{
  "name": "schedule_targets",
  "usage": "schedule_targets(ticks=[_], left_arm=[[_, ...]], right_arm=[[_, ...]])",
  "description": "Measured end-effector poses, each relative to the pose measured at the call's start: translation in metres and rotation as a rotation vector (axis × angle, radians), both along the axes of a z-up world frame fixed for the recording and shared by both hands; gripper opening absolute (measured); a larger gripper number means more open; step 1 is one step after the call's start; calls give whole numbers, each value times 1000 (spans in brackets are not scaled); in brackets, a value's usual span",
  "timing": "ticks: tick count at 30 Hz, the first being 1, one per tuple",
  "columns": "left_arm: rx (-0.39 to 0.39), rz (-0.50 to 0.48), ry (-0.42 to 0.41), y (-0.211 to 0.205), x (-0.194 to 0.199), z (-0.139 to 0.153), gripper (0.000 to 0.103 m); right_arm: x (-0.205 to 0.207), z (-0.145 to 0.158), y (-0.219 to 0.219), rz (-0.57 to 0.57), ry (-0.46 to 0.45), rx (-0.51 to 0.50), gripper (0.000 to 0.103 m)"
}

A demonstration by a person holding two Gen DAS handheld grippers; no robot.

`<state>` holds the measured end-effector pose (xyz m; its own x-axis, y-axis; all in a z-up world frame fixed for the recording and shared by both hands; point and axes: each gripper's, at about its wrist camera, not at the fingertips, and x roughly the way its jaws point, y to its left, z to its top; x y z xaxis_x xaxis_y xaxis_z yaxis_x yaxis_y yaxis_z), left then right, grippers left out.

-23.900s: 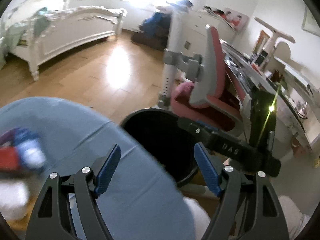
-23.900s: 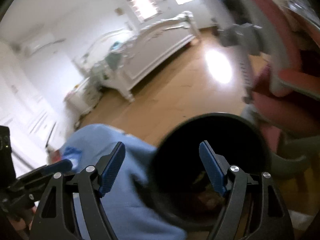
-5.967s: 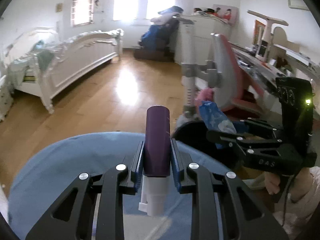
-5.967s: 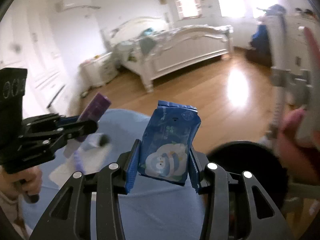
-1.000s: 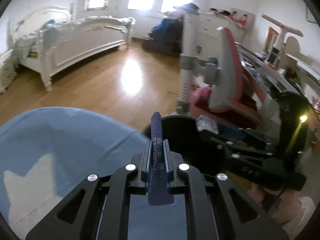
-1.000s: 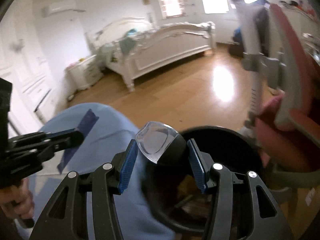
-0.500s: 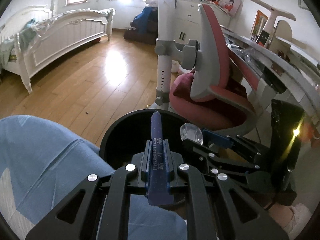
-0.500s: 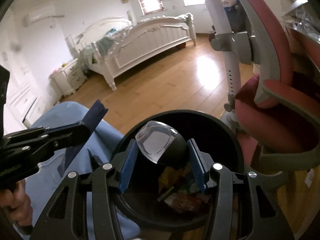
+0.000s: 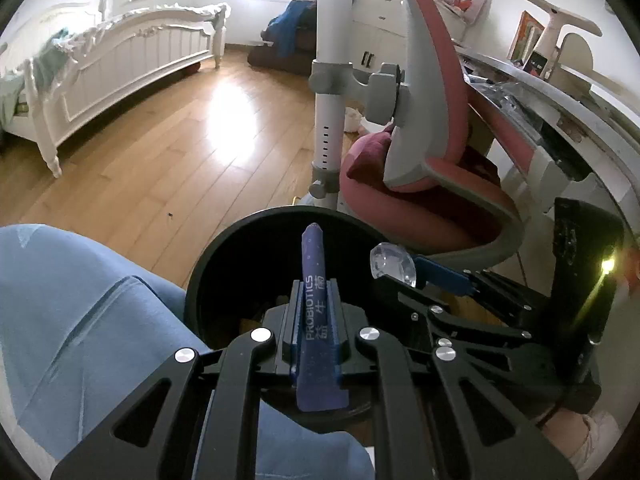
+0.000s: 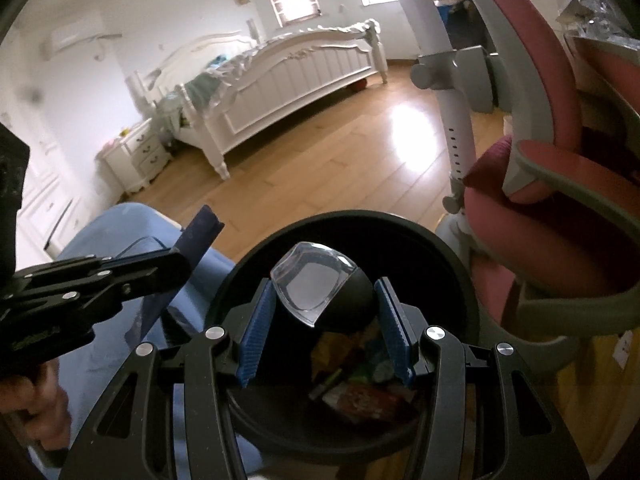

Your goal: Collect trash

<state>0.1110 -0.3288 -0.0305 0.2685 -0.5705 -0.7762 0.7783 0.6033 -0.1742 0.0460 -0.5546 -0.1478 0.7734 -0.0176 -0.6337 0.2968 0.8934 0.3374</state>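
The black bin (image 9: 208,280) fills the lower centre of both views; only the right wrist view shows the wrappers (image 10: 360,392) heaped on its floor. The left gripper (image 9: 316,320) is clenched on a dark blue sachet (image 9: 314,308) printed PROBIOTICS, long axis running up the frame, tip over the bin's mouth, lower end sticking out behind the pads. The right gripper (image 10: 324,320) grasps a clear plastic cup (image 10: 312,280) with a dark underside above the bin; its far side is hidden.
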Motion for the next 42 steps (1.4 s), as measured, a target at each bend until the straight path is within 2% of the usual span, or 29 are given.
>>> schedule_targets(ticks=[14, 15, 17, 18, 19, 23, 25, 28, 35, 39, 42], left_arm=[[25, 3, -2, -9, 7, -5, 18], [26, 6, 0, -9, 8, -6, 22], [27, 17, -2, -7, 8, -6, 42], [25, 26, -7, -6, 9, -6, 60], [17, 35, -15, -3, 9, -4, 68], [-5, 46, -22, 8, 8, 2, 70], [-19, 59, -29, 15, 7, 5, 83], [-39, 82, -56, 28, 4, 12, 91], [-70, 140, -156, 70, -13, 41, 98], [-95, 229, -187, 111, -22, 60, 98], [-101, 337, -247, 154, -33, 77, 98]], right_arm=[[4, -5, -6, -14, 28, -5, 53], [5, -5, -5, -12, 31, -6, 53], [6, -6, -4, -10, 44, -13, 56], [7, -5, -3, -13, 48, -17, 66], [7, -4, -3, -17, 42, -21, 71], [6, 0, 2, -14, 38, -26, 71], [7, 1, 4, -11, 40, -27, 71], [6, 7, 11, -4, 35, -33, 74], [-1, 33, 49, 39, -8, -46, 81], [-2, 55, 80, 95, -43, -42, 83], [-1, 75, 119, 169, -74, -53, 85]])
